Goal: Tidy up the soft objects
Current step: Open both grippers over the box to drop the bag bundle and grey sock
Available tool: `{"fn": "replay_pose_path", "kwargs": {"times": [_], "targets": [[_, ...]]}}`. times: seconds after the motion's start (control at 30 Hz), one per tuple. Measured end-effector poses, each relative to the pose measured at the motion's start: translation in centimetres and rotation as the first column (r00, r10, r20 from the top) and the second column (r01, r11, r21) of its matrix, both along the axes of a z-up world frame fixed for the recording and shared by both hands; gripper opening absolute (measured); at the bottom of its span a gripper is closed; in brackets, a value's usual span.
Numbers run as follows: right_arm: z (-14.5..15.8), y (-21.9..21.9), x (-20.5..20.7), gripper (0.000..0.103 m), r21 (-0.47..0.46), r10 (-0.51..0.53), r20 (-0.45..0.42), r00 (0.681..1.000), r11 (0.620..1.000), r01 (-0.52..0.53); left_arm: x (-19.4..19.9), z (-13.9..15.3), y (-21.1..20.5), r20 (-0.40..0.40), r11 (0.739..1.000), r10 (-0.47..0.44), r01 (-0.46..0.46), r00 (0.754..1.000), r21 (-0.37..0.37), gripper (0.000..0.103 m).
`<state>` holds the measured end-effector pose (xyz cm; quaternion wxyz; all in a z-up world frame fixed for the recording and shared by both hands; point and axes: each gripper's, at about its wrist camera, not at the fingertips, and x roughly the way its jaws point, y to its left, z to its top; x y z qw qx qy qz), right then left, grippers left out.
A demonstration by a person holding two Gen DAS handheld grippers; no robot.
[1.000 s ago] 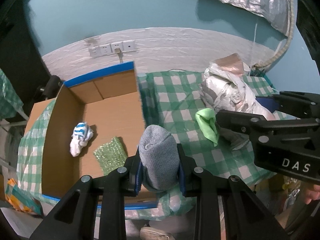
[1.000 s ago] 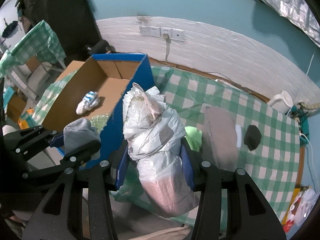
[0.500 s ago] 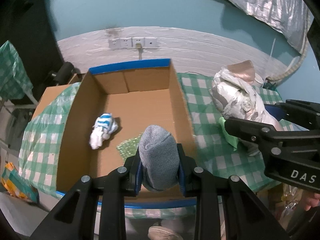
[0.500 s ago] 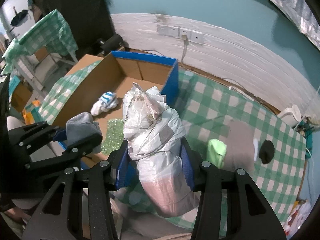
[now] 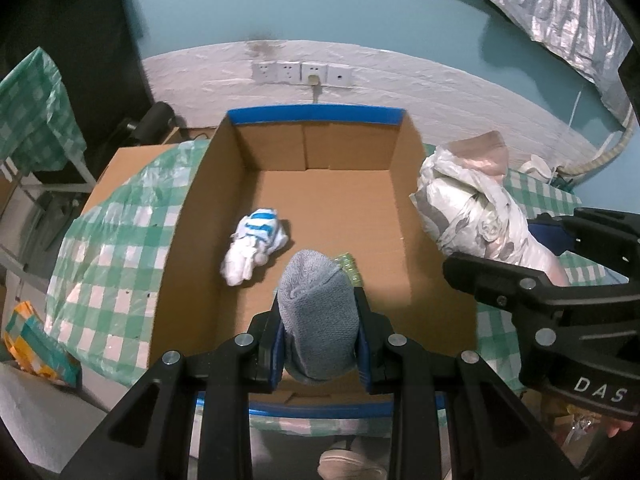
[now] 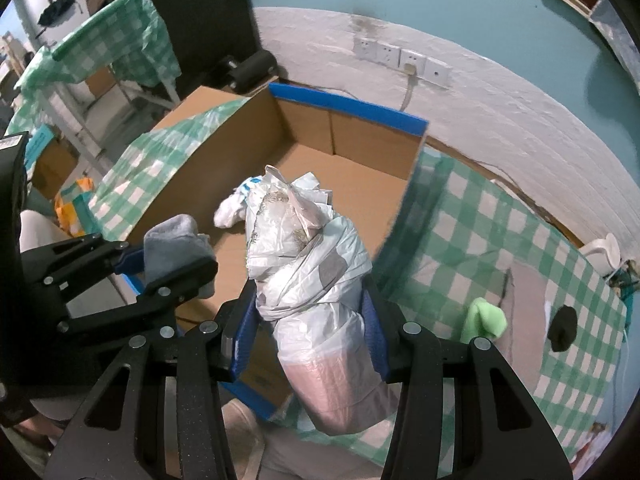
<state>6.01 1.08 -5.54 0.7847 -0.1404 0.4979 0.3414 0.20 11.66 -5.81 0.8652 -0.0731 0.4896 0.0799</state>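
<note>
Moved: both my tools swung from over the desk to over the cardboard box (image 5: 404,216) | left tool (image 5: 319,334) clamped on grey sock (image 5: 318,312), above box floor | right tool (image 6: 310,334) clamped on white plastic bundle (image 6: 308,264) | ahead of left tool: striped sock (image 5: 254,246) in box | green cloth (image 6: 484,318) right of right tool, on desk (image 6: 460,216)

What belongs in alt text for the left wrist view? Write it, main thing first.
The left gripper clamps a rolled grey sock above an open cardboard box that holds a white and blue sock bundle. At the right, the right gripper carries a crumpled white plastic bag over a green checked tablecloth.
</note>
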Motion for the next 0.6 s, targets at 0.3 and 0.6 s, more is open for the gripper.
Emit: {"fn": "replay_pose_path", "kwargs": {"times": [0.3, 0.6], "targets": [[-1.5, 2.0, 0.1, 0.048, -0.010, 0.021, -0.043, 0.999, 1.000, -0.022, -0.2, -1.3, 1.9, -0.029, 0.999, 0.039, -0.039, 0.999, -0.005, 0.029], [-1.7, 2.7, 0.3, 0.068, -0.021, -0.007, -0.026, 1.000, 1.000, 0.007, -0.3, -2.1, 2.8, -0.048, 0.998, 0.064, -0.065, 0.997, -0.008, 0.043]]}}
